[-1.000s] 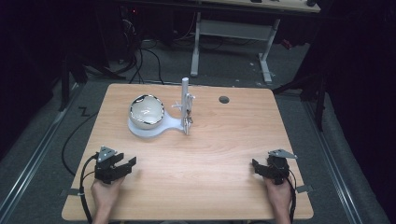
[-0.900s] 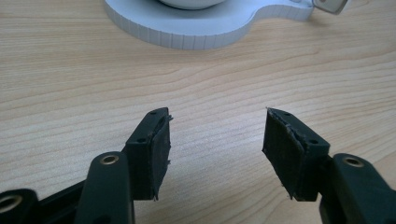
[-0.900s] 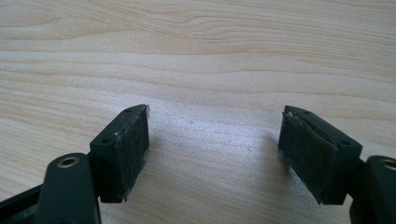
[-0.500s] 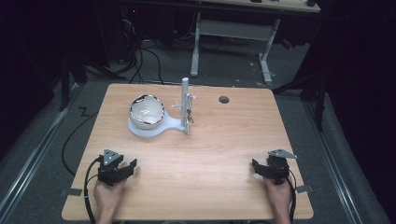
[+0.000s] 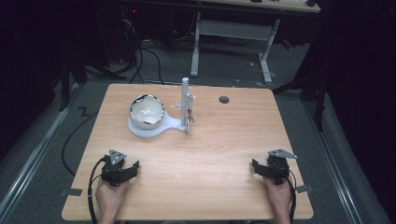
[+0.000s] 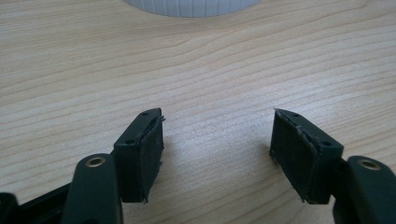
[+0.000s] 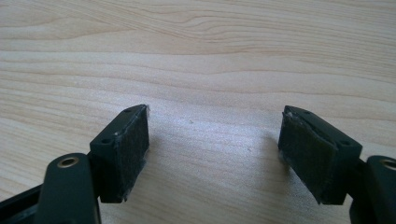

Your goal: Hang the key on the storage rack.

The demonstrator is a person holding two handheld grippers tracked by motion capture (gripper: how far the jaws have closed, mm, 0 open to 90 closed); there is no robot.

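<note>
In the high view, a pale wood-grain worktop point(image 5: 224, 149) fills the middle of the frame, with a small dark round hole point(image 5: 224, 99) near its far edge, right of centre. In the upper middle of the worktop sits a white stand point(image 5: 154, 127) with a flat rounded base; a shiny bowl point(image 5: 146, 111) rests on the base's left part, and a white upright post point(image 5: 185, 95) rises at its right, with small metal pieces hanging beside it, too small to make out. At the lower left, a hand point(image 5: 110, 198) holds the left hand-held gripper point(image 5: 126, 169), its jaws spread and holding nothing. At the lower right, the other hand point(image 5: 279, 198) holds the right hand-held gripper point(image 5: 259, 169), jaws also apart and empty. Both are well apart from the stand. Around the worktop lies grey floor point(image 5: 60, 140) with dark cables point(image 5: 144, 60) in the upper left, and the white legs of another table point(image 5: 233, 42) stand at the top; the rest of the room is dark

In the left gripper view, the two black jaws stand wide apart over bare wood grain, and the ribbed white edge of the stand's base point(image 6: 189, 6) shows at the top centre

In the right gripper view, the jaws are likewise spread over the worktop point(image 7: 210, 56), nothing between them
</note>
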